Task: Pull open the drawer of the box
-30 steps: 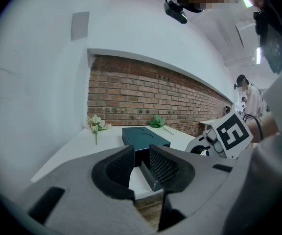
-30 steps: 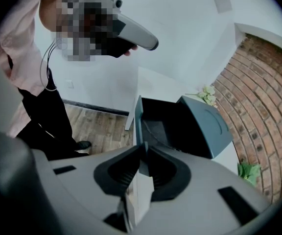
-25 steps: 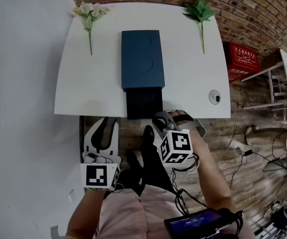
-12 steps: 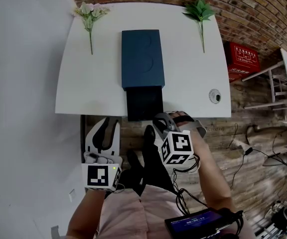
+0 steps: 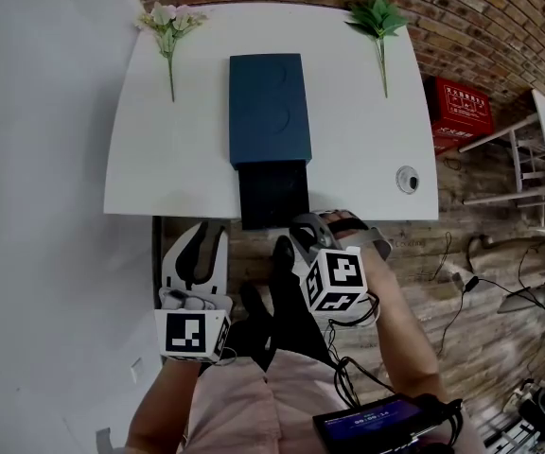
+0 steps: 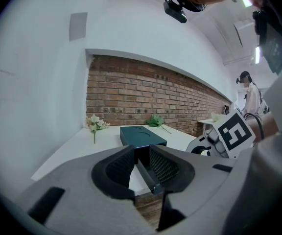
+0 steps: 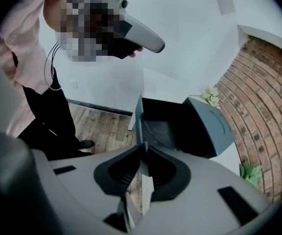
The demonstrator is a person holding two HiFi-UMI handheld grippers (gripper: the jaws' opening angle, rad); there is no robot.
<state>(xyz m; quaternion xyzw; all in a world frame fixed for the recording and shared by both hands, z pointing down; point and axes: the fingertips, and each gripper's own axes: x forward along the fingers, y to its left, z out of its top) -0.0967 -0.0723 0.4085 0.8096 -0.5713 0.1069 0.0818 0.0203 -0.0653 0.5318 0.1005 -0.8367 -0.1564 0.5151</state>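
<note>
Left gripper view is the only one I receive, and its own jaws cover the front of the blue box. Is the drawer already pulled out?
Observer: Yes. In the head view the drawer stands out of the box, and its front reaches just past the near edge of the table.
Operator: Is something holding it?
Observer: The right hand-held gripper has its jaws closed on the drawer's thin front wall.
Operator: Is anything inside?
Observer: The right gripper view shows a dark inside, and I see nothing in it.

Dark blue box [image 5: 269, 107] and drawer [image 5: 272, 195], white table [image 5: 168, 164]
</note>
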